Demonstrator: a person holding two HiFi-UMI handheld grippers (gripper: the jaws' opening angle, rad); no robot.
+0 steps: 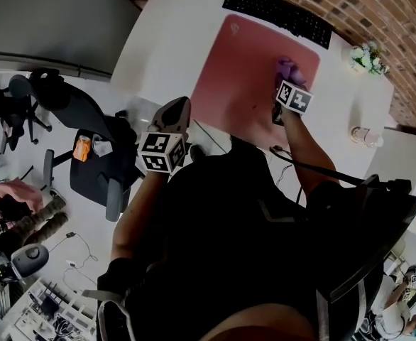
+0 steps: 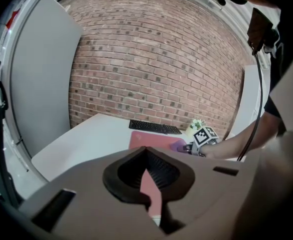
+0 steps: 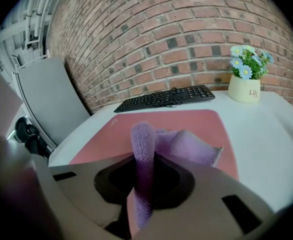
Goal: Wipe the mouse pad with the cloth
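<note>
Right fingers (image 3: 206, 176) pinch cloth (image 3: 186, 144) on mouse pad (image 3: 136, 121); white desk (image 3: 266, 129), brick wall (image 3: 161, 44).

Head view looks steeply down on the mouse pad (image 1: 243, 69); right gripper view skims it closely, left gripper view from farther back.

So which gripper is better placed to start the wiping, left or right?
Right. The right gripper is shut on the purple cloth, which rests on the pink mouse pad. The left gripper is empty, back near the desk edge.
</note>
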